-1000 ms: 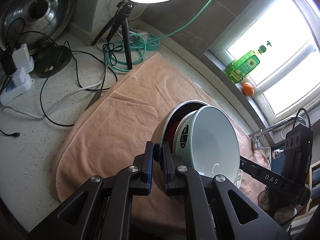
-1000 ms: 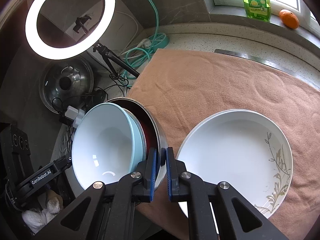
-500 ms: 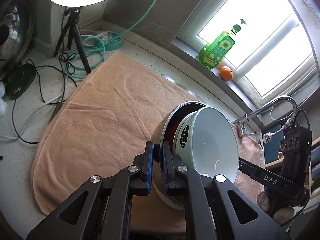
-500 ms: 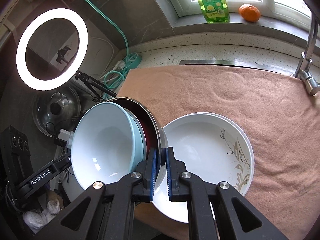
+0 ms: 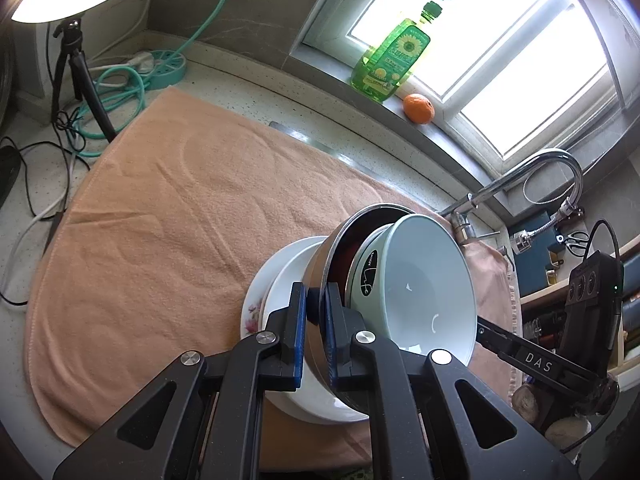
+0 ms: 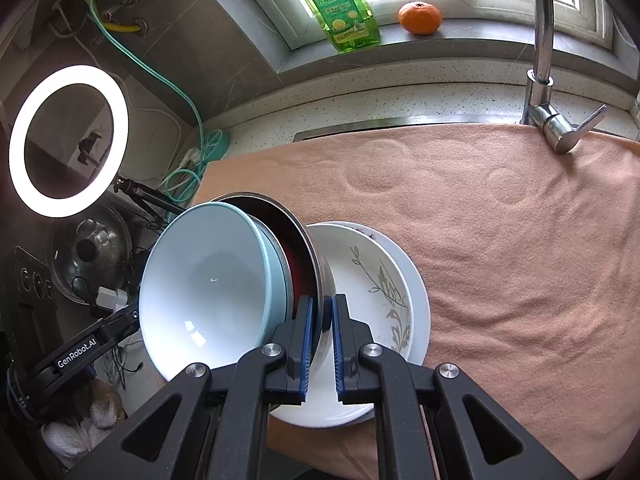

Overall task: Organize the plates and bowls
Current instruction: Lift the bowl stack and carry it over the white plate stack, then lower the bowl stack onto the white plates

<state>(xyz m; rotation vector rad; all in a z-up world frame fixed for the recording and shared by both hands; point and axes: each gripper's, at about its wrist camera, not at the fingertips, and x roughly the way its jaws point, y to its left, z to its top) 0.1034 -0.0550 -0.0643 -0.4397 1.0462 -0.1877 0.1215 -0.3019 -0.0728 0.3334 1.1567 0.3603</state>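
Both grippers pinch the rim of one steel bowl (image 5: 338, 240) with a dark red inside, from opposite sides. A pale blue bowl (image 5: 424, 284) is nested in it, and the pair is tilted. My left gripper (image 5: 316, 312) is shut on the steel rim. My right gripper (image 6: 320, 332) is shut on the same steel bowl (image 6: 308, 248), with the blue bowl (image 6: 208, 288) to its left. The bowls hang just over stacked white plates (image 6: 380, 280) with a leaf pattern, lying on the peach towel (image 6: 500, 240). The plates also show in the left wrist view (image 5: 276, 280).
A tap (image 6: 540, 60) stands at the towel's far right. A green soap bottle (image 6: 340, 4) and an orange (image 6: 420, 18) sit on the windowsill. A ring light on a tripod (image 6: 68, 140), a pot lid (image 6: 86, 256), cables and a teal hose (image 5: 120, 88) crowd the left counter.
Both grippers have carried the nested bowls to the right across the towel. The bowls now hang over the white plates, which have come closer under them.
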